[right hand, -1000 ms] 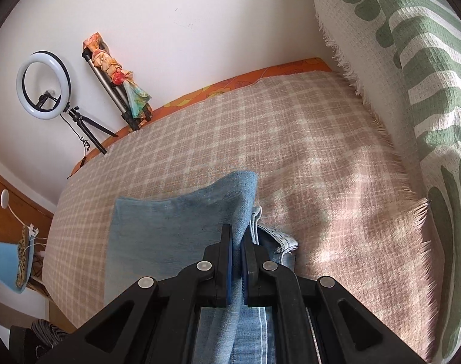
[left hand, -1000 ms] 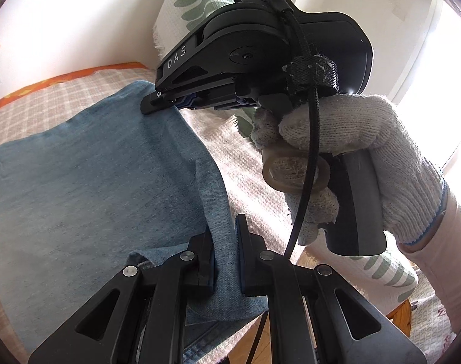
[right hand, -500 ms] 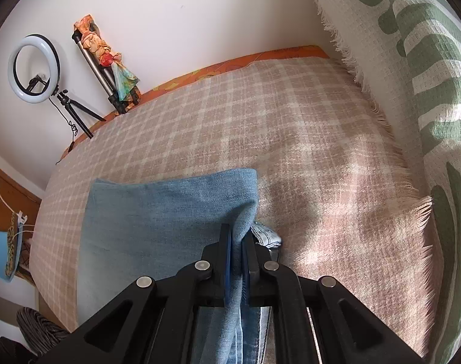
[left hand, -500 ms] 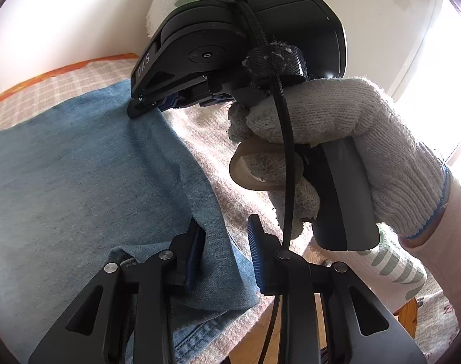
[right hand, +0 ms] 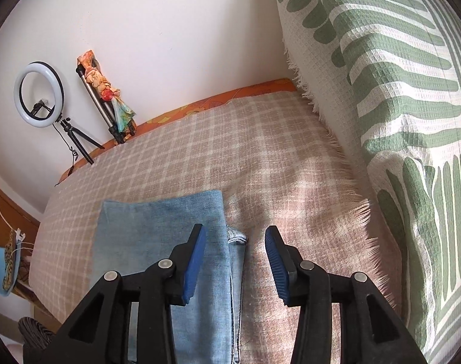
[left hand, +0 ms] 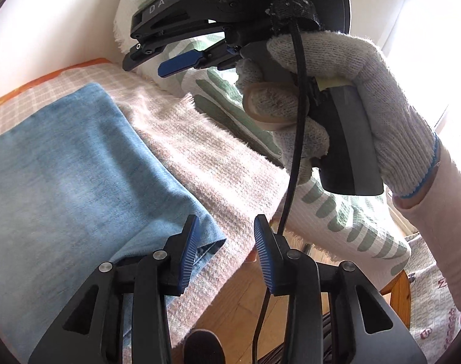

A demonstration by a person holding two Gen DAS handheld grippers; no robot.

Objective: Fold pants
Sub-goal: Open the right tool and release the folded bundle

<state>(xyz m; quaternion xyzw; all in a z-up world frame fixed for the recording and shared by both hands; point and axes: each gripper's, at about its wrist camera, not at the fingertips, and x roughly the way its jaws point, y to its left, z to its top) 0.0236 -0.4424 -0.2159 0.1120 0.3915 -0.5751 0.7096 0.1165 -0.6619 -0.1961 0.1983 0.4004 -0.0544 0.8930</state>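
Light blue denim pants (left hand: 66, 170) lie folded flat on the pink checked bedspread (left hand: 206, 163); the right wrist view shows them (right hand: 157, 227) as a neat rectangle with a lower layer peeking out at its right edge. My left gripper (left hand: 226, 236) hovers above the fold's near corner, jaws opening, no cloth between them. My right gripper (right hand: 236, 245), also seen from the side (left hand: 157, 60) in a gloved hand (left hand: 351, 97), is raised above the pants' right edge, jaws opening and free of cloth.
A green-leaf patterned throw (right hand: 397, 91) rises along the bed's right side. A ring light on a tripod (right hand: 39, 97) and a folded tripod with a colourful cloth (right hand: 106, 91) stand by the far wall. Wooden floor (left hand: 230, 300) shows past the bed's near edge.
Both grippers let go of the denim: their jaws spread apart and the cloth dropped flat on the bed. The right gripper lifted off the pants; the left drew back toward the bed's edge.
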